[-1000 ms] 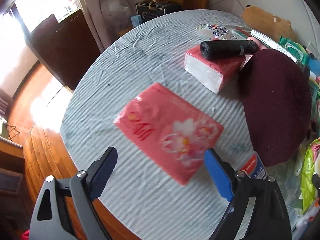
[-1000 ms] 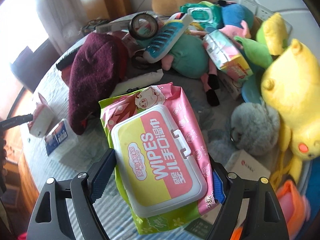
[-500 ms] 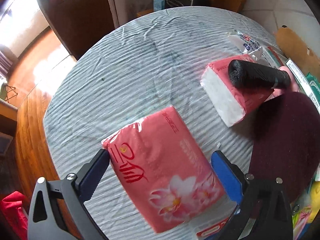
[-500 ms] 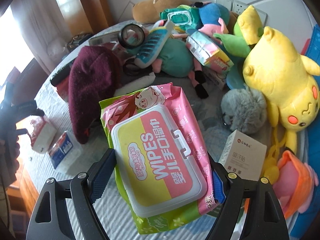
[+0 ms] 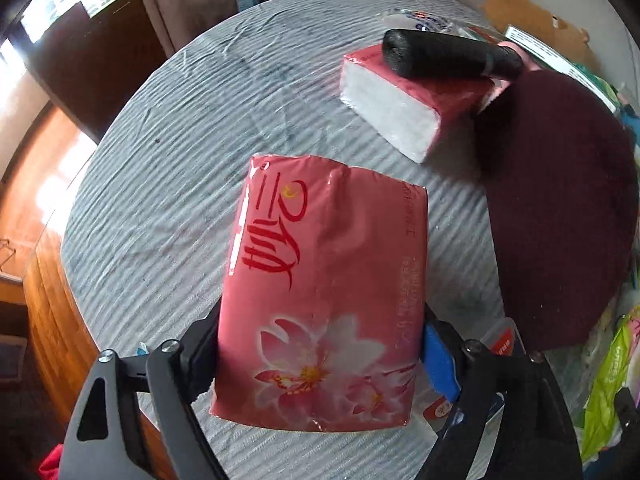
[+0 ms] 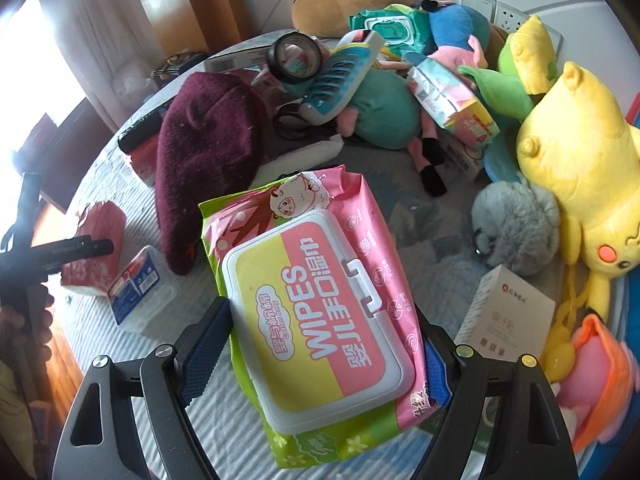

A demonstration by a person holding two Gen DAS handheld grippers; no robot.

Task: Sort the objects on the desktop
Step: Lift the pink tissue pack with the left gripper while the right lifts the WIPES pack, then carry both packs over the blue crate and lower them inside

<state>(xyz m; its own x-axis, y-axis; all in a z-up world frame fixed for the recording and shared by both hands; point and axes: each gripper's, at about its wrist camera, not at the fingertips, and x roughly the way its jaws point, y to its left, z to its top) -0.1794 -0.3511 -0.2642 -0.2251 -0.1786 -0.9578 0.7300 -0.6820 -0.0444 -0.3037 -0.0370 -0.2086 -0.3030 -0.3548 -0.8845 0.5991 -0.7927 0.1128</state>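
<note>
The left gripper (image 5: pixel 320 356) is clamped on the red tissue pack (image 5: pixel 324 292), whose long axis runs straight ahead from the jaws and whose far end is tilted up off the striped surface (image 5: pixel 168 184); the right gripper (image 6: pixel 316 344) is clamped across the wipes pack (image 6: pixel 316 304), likewise lengthwise between its fingers and raised above the cloth. Beyond the held tissue pack, to the right and well apart, a second tissue pack (image 5: pixel 400 108) lies flat with a black roll (image 5: pixel 448 56) resting on it — the nearest like item, and closer to the left gripper than to the right, so a stack there is judged plausible. A maroon hat (image 5: pixel 560 208) lies just beside it; plush toys (image 6: pixel 576 168) are crowded at the far edge. One second earlier the left jaws were open and the tissue pack lay flat, diagonal to them — it has since been straddled, gripped and lifted, while the wipes pack has stayed clamped throughout.
</note>
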